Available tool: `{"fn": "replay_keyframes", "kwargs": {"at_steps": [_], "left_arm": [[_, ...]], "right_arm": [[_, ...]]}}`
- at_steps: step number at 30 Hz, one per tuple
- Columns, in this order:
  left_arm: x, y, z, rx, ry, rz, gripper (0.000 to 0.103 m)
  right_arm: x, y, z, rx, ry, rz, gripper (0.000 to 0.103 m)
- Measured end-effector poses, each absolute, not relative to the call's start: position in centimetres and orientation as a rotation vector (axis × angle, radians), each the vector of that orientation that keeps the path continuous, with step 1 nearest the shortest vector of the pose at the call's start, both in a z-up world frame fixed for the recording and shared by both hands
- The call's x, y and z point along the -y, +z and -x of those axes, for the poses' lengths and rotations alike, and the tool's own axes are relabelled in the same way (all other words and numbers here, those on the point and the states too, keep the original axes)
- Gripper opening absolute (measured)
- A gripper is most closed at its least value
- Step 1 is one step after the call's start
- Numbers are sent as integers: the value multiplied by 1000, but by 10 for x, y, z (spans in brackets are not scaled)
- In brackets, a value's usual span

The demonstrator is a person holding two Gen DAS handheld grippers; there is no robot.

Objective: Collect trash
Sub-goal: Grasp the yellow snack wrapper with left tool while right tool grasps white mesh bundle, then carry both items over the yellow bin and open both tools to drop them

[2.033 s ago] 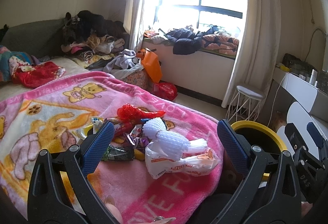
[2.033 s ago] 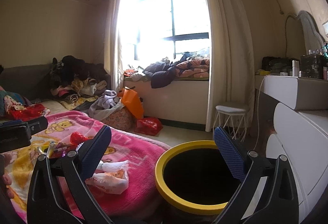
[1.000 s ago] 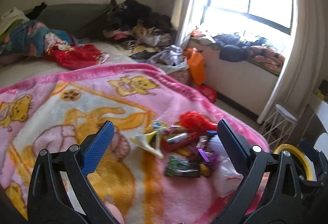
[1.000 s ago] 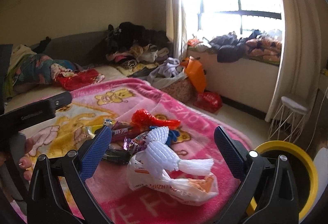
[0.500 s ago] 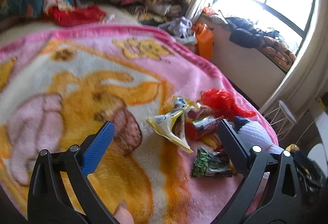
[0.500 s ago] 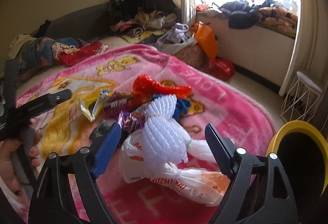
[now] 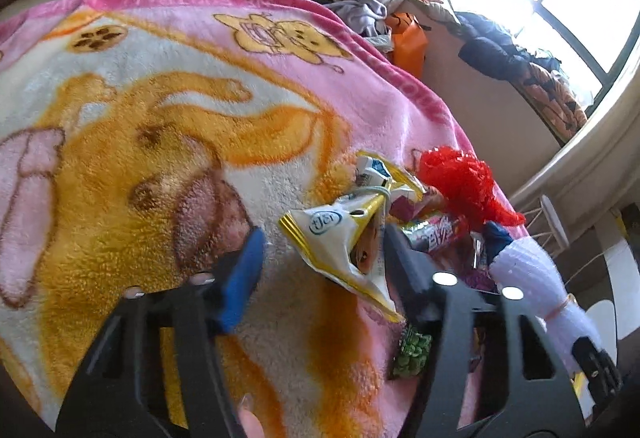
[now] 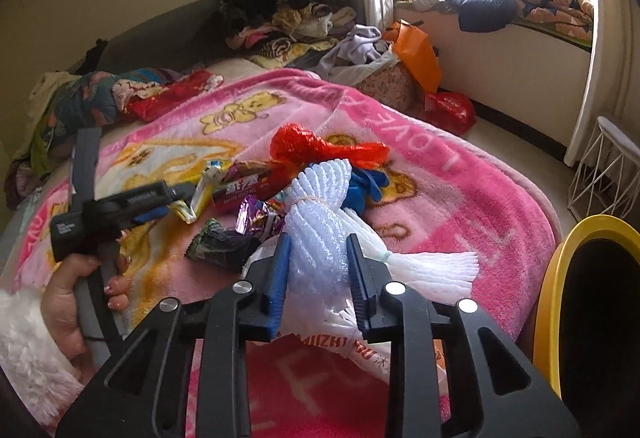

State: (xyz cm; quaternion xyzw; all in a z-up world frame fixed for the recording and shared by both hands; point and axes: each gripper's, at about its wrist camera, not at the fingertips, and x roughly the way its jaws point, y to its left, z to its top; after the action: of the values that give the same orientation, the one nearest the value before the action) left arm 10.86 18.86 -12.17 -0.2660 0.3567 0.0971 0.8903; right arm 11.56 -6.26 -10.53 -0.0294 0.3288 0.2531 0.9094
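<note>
Trash lies heaped on a pink cartoon blanket. A yellow-and-white snack wrapper lies between the closing jaws of my left gripper; the blue left pad is still clear of it. My right gripper is closing on a white foam net, and both pads press its sides. Around them lie a red mesh net, a red snack bar wrapper, a green wrapper, a blue glove and a white printed bag. A hand holds the left gripper.
A black bin with a yellow rim stands at the bed's right corner. Behind it is a white wire stool. An orange bag, a red bag and piled clothes crowd the far side.
Both pairs of jaws have narrowed from wide open. The left gripper dropped toward the yellow wrapper, now between its fingers. The right gripper closed onto the white foam net.
</note>
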Motion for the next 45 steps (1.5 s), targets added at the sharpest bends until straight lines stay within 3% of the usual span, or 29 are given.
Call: {"fn": "replay_keyframes", "kwargs": {"at_steps": [2,6,26,45], "left_arm": [[-188,-120,-107,-743,206,549,23],[-187,-112,-100,-723,198,545,19],[-131,-28,-60,-552,64,404,19],[-64,-3,-53,-513,-95,309,19]], "right_arm": [[66,-103,-112,-665,522,49,26],[69,-99,-105,-651,524,34,25],[83,-66,-67,-529,504,27,25],[131,-42,-50,-456,388,-34,25]]}}
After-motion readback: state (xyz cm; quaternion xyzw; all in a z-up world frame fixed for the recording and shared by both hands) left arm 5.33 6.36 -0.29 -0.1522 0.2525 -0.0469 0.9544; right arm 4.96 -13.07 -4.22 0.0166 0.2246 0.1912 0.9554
